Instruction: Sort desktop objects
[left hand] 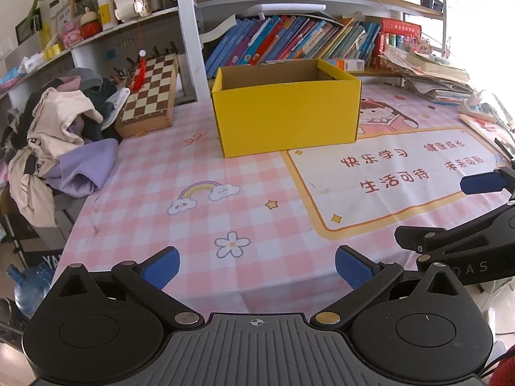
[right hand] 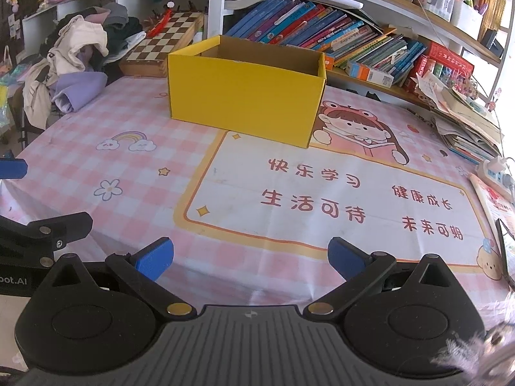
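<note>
Left gripper: jaws spread wide, nothing between the blue pads, hanging over the near edge of the pink checked tablecloth at bottom centre of the left wrist view. Right gripper: same, wide apart and empty, bottom centre of its own view, over the cloth just below the white text panel. Each shows in the other's frame: right one at the right edge of the left view, left one at the left edge of the right view, so they sit side by side, apart. Yellow cardboard box is upper centre in both views, top open, standing upright on the cloth well beyond both grippers; what can be seen of its inside looks bare, floor hidden. Chessboard leans just left of the box, clothes pile at the left edge of the table. Row of books on the shelf behind the box, stacked papers at upper right.
</note>
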### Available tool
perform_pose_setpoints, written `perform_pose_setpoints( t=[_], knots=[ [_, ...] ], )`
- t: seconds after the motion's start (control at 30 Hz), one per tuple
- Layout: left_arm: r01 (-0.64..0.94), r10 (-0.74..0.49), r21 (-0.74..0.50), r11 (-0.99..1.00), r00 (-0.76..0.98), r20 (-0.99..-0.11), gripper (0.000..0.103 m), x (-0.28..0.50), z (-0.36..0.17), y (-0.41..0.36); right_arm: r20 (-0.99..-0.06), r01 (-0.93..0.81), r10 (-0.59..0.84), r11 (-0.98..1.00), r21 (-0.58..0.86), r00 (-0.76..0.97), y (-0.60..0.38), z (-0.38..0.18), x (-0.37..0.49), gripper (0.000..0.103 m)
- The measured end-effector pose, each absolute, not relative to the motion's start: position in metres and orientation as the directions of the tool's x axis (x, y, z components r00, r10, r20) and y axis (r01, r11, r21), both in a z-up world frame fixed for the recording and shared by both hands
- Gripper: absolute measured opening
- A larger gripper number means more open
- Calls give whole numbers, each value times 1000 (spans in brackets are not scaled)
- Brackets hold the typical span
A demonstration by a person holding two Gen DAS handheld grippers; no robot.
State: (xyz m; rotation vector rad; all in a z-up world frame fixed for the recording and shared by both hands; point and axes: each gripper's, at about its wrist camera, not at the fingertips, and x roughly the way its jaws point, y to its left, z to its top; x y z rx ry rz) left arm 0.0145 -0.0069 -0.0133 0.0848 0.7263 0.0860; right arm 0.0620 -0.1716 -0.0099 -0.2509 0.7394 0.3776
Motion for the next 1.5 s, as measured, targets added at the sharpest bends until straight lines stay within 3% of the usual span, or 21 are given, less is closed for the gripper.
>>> perform_pose_setpoints(
  t=[1.5],
  knots=[
    [-8, 53, 71, 997, 740, -670, 103, 20, -16, -1, -705, -408, 224, 908, -100, 673, -165, -11, 70, 103]
  ],
)
